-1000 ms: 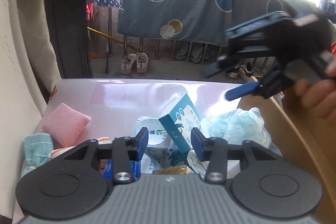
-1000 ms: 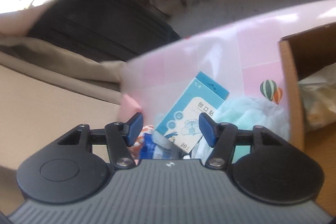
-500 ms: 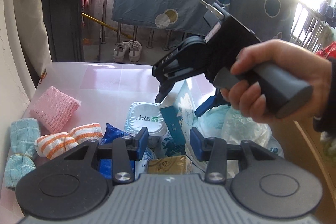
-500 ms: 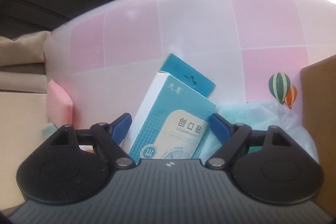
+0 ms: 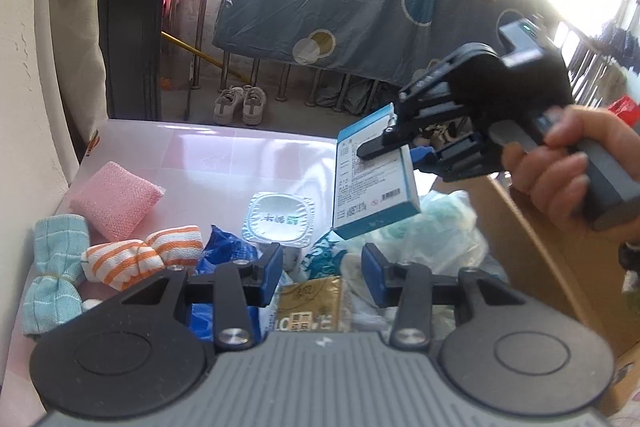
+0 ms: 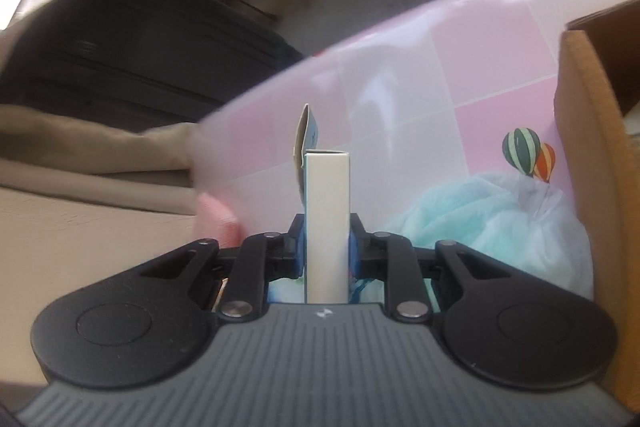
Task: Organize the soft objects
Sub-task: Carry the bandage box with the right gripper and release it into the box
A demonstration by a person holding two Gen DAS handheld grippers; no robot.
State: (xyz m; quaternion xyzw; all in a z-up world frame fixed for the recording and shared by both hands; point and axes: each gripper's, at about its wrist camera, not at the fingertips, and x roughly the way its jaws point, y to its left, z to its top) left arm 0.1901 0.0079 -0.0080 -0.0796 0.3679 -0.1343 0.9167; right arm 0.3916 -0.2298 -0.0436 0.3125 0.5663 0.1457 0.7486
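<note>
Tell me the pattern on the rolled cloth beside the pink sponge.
Orange and white stripes on the rolled cloth; left wrist view.

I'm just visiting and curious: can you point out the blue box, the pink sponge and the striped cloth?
blue box (image 5: 374, 179): left wrist view, middle of its printed back face.
pink sponge (image 5: 116, 198): left wrist view, centre of its top.
striped cloth (image 5: 140, 259): left wrist view, near its tied middle.

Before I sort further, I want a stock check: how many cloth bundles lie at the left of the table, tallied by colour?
Pink cloth: 1
Light blue cloth: 1
Orange-and-white striped cloth: 1
Total: 3
</note>
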